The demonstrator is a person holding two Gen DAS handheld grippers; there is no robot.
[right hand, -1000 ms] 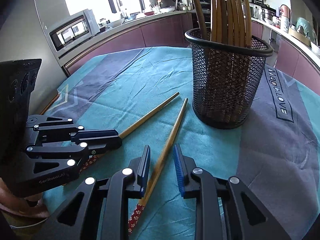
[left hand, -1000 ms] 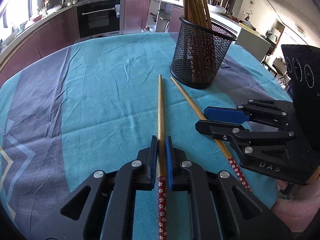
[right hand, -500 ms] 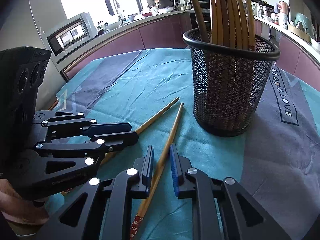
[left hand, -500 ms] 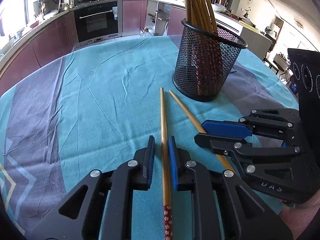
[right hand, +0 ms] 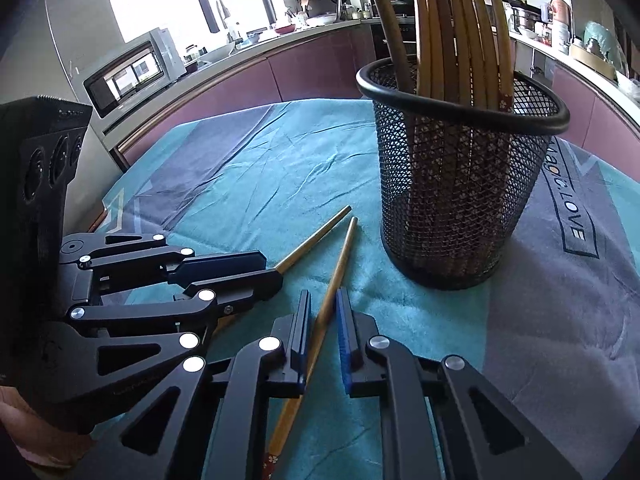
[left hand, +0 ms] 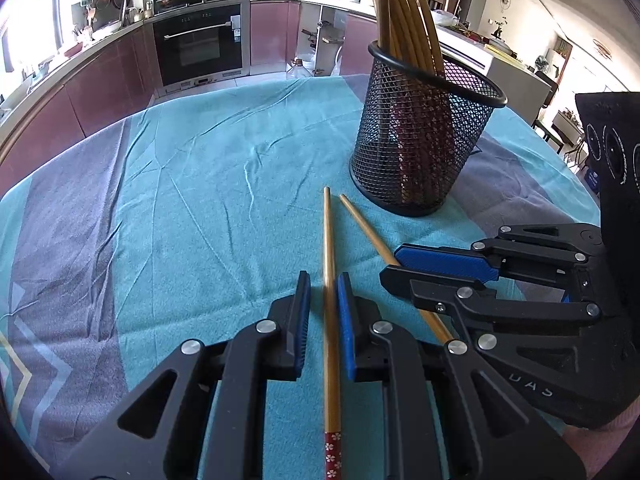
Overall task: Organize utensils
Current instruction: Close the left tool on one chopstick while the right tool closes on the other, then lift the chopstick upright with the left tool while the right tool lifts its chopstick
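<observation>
Two slim bamboo chopsticks with red flower-patterned ends lie on the surface in the lower middle of both views, their plain tips nearly meeting just short of the black wire-mesh holder (left hand: 424, 136). The left-hand chopstick (left hand: 330, 280) runs straight up the left wrist view between the blue pads of the left claw (left hand: 323, 284), which is narrowed almost together around it, pinching it, though a sliver of gap shows on one side. The right-hand chopstick (right hand: 334, 280) slants across the right wrist view between the pads of the right claw (right hand: 323, 300); its jaws have just been closing and now pinch the stick. Each claw also shows in the other's view, at the frame's edge, low to the surface. The holder stands upright in the upper right of both frames, holding a bundle of the same bamboo chopsticks (right hand: 460, 28), red ends down. The surface wears a creased teal and grey-purple cloth (left hand: 180, 200); at the right of the right wrist view it reads "LOVE" (right hand: 574, 220) in a boxed label. Letters "DAS" (left hand: 532, 390) appear on the right claw's body.
</observation>
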